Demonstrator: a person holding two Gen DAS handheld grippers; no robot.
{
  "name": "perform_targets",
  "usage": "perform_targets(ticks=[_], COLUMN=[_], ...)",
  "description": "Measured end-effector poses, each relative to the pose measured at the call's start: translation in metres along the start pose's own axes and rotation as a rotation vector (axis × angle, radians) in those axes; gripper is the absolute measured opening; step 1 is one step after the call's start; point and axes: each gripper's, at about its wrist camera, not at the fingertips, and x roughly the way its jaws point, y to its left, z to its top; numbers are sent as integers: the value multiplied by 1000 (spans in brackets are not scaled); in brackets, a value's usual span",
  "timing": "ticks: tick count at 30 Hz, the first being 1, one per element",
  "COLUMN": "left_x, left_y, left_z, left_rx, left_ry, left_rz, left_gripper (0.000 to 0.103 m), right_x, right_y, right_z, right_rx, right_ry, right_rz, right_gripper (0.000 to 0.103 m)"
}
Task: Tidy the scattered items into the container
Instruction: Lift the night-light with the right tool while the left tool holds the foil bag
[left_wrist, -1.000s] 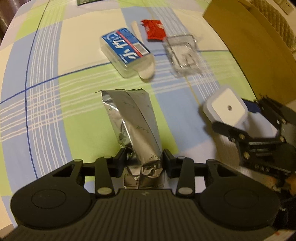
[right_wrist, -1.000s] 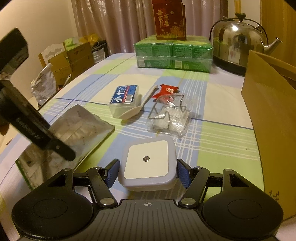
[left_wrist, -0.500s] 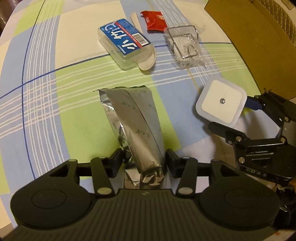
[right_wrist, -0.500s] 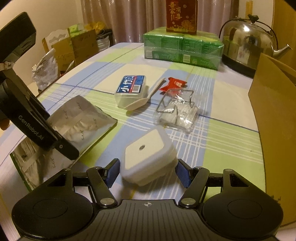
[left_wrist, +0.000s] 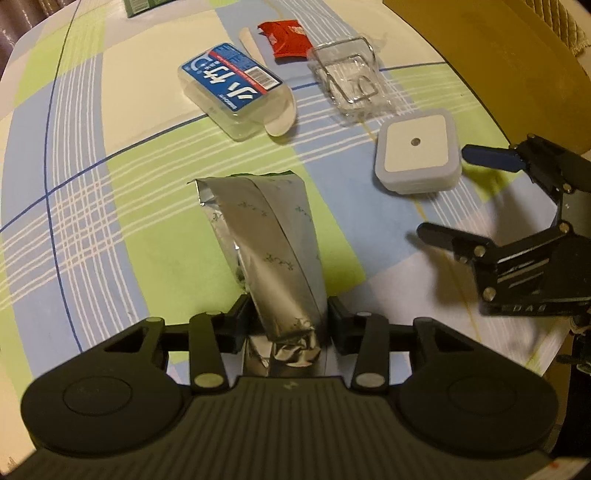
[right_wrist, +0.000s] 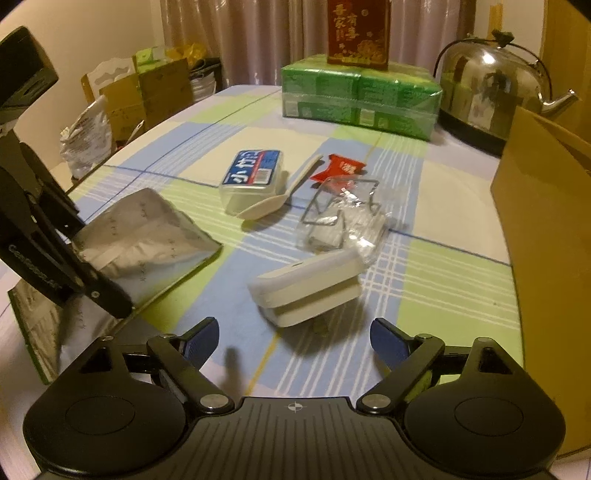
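Note:
My left gripper (left_wrist: 286, 319) is shut on a silver foil pouch (left_wrist: 264, 240), which it holds above the checked tablecloth; the pouch also shows in the right wrist view (right_wrist: 144, 236). My right gripper (right_wrist: 293, 341) is open and empty, just behind a white square night light (right_wrist: 308, 286) that lies tilted on the table. From the left wrist view the night light (left_wrist: 417, 155) sits in front of the right gripper (left_wrist: 454, 195). A brown cardboard box (right_wrist: 546, 236) stands at the right.
On the table lie a clear case with a blue label (right_wrist: 253, 177), a white spoon (right_wrist: 280, 195), a red packet (right_wrist: 341, 166) and a clear plastic pack with a wire frame (right_wrist: 341, 218). Green packs (right_wrist: 358, 96) and a steel kettle (right_wrist: 491, 92) stand at the back.
My right gripper has opened and pulled back, letting go of the night light, which now lies tilted on the table. My left gripper still holds the foil pouch.

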Motion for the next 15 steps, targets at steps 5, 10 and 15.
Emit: perform_targets(ticks=[5,10,15], left_x=[-5,-2,5], left_y=[5,6,12], left_z=[3,6,8], left_rx=[-18,-23,-63], left_ry=[-24,-34,-23], left_rz=[-4,-2,-15], left_gripper=[36,37,45], right_x=[4,20,31], right_y=[-5,-8,-7], right_z=[7,14,18], right_rx=[-80,-182,-239], right_ry=[-45,-41,-28], right_rz=[10,67,103], right_gripper=[87,87,85])
